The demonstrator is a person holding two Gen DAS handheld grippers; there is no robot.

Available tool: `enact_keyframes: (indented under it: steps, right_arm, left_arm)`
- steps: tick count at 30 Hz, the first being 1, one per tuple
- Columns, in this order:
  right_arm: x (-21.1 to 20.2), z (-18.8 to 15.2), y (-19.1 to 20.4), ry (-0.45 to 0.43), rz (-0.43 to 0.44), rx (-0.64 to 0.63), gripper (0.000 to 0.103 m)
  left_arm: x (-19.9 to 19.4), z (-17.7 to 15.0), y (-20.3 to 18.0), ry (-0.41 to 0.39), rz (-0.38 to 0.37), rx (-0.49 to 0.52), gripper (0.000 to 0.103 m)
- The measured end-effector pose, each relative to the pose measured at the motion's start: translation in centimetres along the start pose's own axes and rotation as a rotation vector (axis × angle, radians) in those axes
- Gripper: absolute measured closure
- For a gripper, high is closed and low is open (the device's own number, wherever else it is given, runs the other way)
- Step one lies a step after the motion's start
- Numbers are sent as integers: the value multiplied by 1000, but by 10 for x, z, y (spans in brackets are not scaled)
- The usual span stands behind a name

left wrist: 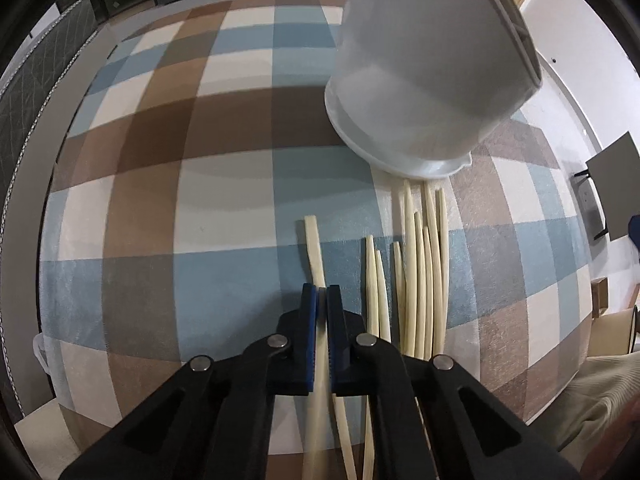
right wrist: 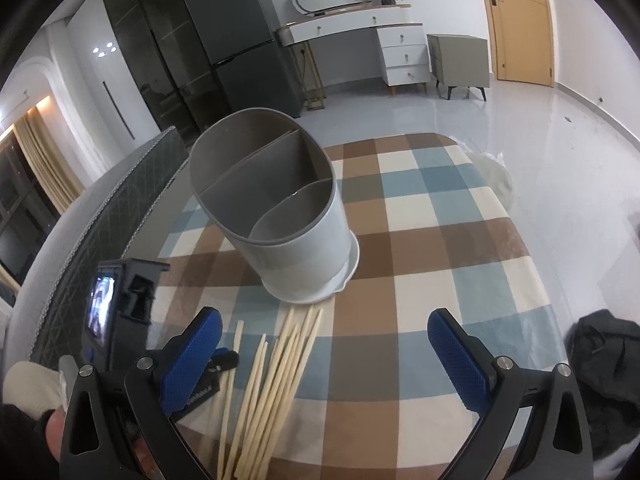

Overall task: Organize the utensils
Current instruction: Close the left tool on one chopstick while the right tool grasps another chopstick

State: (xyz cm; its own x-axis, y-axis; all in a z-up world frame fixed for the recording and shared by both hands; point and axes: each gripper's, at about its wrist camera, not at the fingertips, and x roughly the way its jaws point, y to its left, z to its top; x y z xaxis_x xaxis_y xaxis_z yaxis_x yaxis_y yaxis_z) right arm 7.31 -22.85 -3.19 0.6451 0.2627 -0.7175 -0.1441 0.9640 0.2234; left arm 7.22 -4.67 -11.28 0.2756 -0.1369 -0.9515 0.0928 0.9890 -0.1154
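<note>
Left fingers (left wrist: 322, 300) clamp one chopstick (left wrist: 314, 248); right fingers (right wrist: 326, 344) gape above the chopstick pile (right wrist: 276, 364).

No text can be read; a blue sticker at the refrigerator's (right wrist: 236, 36) top is too blurred.

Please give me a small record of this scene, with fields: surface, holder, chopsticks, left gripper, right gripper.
surface: checked cloth on a table
holder: grey caddy, upright on a white base, three compartments, all appear empty
chopsticks: loose pile lying flat on the cloth in front of the caddy
left gripper: jaws shut on one chopstick, to the left of the pile
right gripper: jaws open, nothing between them, above the cloth near the pile
</note>
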Motion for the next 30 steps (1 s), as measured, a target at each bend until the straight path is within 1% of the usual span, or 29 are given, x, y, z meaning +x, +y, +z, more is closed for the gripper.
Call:
enact_keyframes:
  steps: [3,4,5,8,10,13,14,16,20,21,22,23,24,27,28,29,30]
  right_arm:
    - [0,0,-2,3,-8,10,0]
    - [1,0,-2,5,-7,14,0]
    - [1,0,-3,11,5,27,0]
    - [3,-2,-7,35,30,76,1]
    - [6,-4,-9,52,41,98,9]
    - [11,-9,-8,95,83,128,20]
    - [13,-10,-6,104,91,127,21]
    - [16,-13,2,126,110,106,28]
    - [25,-16,23,168,159,58,31]
    - [29,-17,29,179,169,45,33]
    - [34,-17,39,198,187,24,39]
    - [39,-16,47,216,196,0,42]
    - [44,-16,54,226,194,-22,45]
    - [63,-16,77,257,167,-104,45]
    - [74,-17,84,278,152,-127,48]
    - [83,-18,89,297,139,-137,50]
    - [90,-19,91,315,134,-140,56]
  left_arm:
    - [-12,1,4,-35,-29,4,103]
    - [-18,2,3,-50,-28,7,103]
    - [-24,2,3,-67,-29,8,103]
    - [-36,0,7,-96,-62,-18,103]
    - [-45,-2,19,-125,-74,-41,103]
    - [-57,-1,29,-171,-103,-79,103]
    - [-59,2,35,-187,-108,-89,103]
    - [-59,10,48,-211,-108,-105,103]
    - [-71,12,59,-250,-112,-132,103]
    - [-75,11,62,-260,-110,-137,103]
    - [-78,11,66,-270,-109,-144,103]
    - [-82,11,71,-277,-113,-155,103]
    - [-85,10,75,-282,-120,-164,103]
    - [-93,11,87,-296,-130,-190,103]
    - [-95,11,90,-300,-131,-197,103]
    - [-96,10,92,-303,-134,-202,103]
    - [-98,11,96,-307,-140,-208,103]
